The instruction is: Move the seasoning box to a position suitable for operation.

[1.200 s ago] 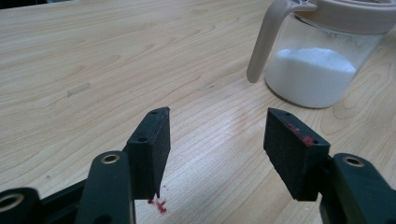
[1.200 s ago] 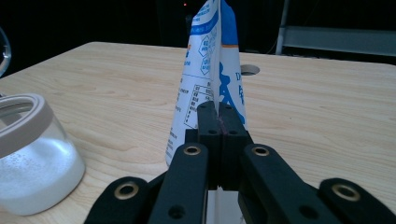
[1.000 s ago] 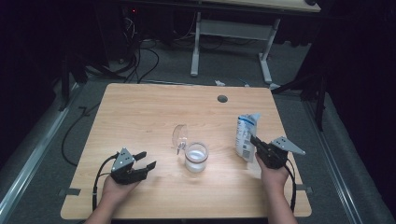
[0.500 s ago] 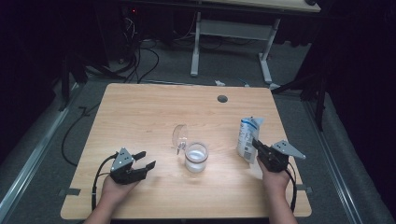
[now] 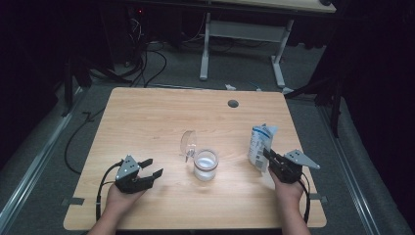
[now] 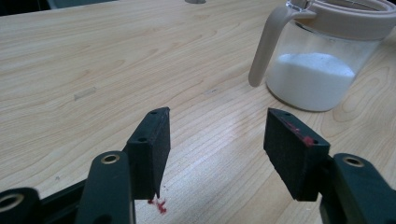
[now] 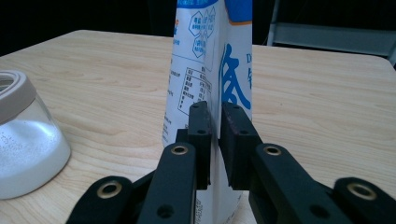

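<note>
The bag (image 5: 258,146) stood upright near the tabletop's (image 5: 147,117) right edge, its thin side edge between the jaws of the right hand-held gripper (image 5: 268,157), which had just been easing apart (whether the pads still pinched it, I cannot tell). The left hand-held gripper (image 5: 149,167) rested released, well left of the jar (image 5: 205,165).

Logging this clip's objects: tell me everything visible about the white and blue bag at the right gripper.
The bag is a soft white pouch with blue print and a small text panel, looking like plastic film. It stands upright on the wooden table, right of the glass jar, its top crumpled and apparently open. The right gripper has its jaws on either side of a thin fold of its edge; they have just been opening, and whether they still pinch it is unclear.
</note>
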`<state>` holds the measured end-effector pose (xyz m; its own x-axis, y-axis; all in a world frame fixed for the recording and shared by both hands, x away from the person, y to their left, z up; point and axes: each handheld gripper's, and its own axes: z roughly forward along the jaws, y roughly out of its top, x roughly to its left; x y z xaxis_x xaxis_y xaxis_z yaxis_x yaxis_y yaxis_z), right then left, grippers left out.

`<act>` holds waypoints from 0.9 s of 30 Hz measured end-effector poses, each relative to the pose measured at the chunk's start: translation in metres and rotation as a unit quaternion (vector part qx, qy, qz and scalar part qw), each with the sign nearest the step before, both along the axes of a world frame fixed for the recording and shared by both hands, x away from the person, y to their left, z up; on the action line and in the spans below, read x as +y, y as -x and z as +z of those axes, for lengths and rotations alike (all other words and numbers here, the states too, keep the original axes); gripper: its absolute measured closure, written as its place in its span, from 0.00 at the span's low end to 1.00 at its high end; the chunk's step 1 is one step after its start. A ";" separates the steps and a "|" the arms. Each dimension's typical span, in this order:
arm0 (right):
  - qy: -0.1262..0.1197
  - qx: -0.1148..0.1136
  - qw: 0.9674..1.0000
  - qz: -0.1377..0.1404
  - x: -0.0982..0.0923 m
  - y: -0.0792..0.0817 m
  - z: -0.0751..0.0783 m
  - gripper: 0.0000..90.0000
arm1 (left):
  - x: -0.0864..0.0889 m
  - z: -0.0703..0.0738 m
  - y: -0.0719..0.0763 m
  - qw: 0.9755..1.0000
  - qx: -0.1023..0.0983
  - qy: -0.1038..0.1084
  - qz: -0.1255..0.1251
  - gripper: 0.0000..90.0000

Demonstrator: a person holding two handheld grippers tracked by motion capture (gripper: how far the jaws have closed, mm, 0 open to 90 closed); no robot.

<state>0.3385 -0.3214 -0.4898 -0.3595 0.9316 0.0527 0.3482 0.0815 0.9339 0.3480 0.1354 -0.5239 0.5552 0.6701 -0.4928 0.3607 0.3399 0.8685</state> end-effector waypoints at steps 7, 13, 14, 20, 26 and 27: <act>0.001 0.011 1.000 -0.006 0.000 -0.001 0.000 0.76 | 0.000 0.000 -0.001 1.000 0.003 0.000 0.000 0.46; 0.003 0.025 1.000 -0.008 0.000 -0.002 -0.001 0.68 | -0.001 0.000 0.000 1.000 0.005 0.001 0.000 0.46; 0.006 0.026 1.000 -0.008 0.000 -0.002 -0.001 0.67 | -0.001 0.000 0.000 1.000 0.005 0.001 0.000 0.46; 0.013 0.030 0.999 -0.007 0.003 -0.001 -0.002 0.60 | -0.001 -0.001 -0.001 1.000 0.006 -0.001 -0.001 0.46; 0.022 0.030 0.999 -0.005 0.006 0.000 -0.002 0.56 | -0.001 -0.001 -0.001 1.000 0.006 -0.002 -0.001 0.46; 0.022 0.032 0.999 -0.007 0.007 0.001 -0.002 0.56 | -0.001 -0.001 -0.001 1.000 0.006 -0.002 -0.001 0.46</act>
